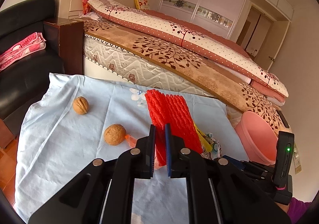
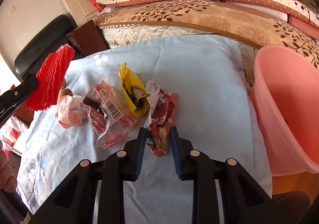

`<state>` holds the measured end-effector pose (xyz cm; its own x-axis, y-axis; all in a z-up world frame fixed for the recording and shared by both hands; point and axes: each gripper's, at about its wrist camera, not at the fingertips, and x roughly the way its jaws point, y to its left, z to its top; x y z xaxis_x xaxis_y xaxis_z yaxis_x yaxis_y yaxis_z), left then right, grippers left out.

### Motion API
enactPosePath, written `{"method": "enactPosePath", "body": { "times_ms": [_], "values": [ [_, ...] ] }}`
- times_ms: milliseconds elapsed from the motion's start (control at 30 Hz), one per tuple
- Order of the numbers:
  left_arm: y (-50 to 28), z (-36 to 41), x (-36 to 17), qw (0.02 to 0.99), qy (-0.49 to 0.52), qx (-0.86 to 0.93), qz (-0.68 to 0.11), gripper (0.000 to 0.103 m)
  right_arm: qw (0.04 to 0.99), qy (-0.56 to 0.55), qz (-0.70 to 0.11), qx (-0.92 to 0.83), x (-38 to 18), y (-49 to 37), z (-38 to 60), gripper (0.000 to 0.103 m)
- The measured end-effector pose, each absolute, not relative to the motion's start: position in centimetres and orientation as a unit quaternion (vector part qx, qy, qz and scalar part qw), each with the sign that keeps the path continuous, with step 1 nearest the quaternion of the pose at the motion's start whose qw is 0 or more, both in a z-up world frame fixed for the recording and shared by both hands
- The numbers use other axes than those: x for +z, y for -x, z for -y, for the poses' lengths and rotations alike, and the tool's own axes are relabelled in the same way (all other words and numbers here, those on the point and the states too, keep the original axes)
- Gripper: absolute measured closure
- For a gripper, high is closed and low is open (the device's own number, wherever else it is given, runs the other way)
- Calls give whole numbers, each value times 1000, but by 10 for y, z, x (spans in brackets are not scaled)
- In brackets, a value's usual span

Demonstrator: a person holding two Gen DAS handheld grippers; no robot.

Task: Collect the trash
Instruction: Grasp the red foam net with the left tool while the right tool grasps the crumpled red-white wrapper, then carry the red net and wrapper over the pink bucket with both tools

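My left gripper [image 1: 160, 129] is shut on a red foam fruit net [image 1: 171, 116] and holds it above the blue cloth [image 1: 59, 140]; the net also shows in the right wrist view [image 2: 50, 80]. My right gripper [image 2: 157, 133] has its jaws around a crumpled red-and-white paper wad [image 2: 162, 116] lying on the cloth; the pads look close to its sides. A yellow wrapper [image 2: 132, 88], a clear red-printed wrapper [image 2: 111, 112] and an orange-white wrapper [image 2: 69, 112] lie to the left of it. The pink bin [image 2: 283, 104] stands at the right.
Two walnuts [image 1: 80, 105] [image 1: 114, 134] lie on the cloth at the left. The bed [image 1: 169, 50] runs behind the table. A black chair [image 1: 24, 44] and a dark wooden nightstand [image 1: 67, 40] stand at the left.
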<state>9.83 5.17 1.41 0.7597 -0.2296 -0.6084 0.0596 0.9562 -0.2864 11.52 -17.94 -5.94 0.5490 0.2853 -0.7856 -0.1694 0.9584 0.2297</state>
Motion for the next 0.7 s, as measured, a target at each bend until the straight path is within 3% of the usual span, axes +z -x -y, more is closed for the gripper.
{"method": "enactPosePath", "body": {
  "times_ms": [700],
  "values": [
    [-86,9,29,931,97,-127,-329,95,919,-64,-377,94,3,-61,226,85]
  ]
}}
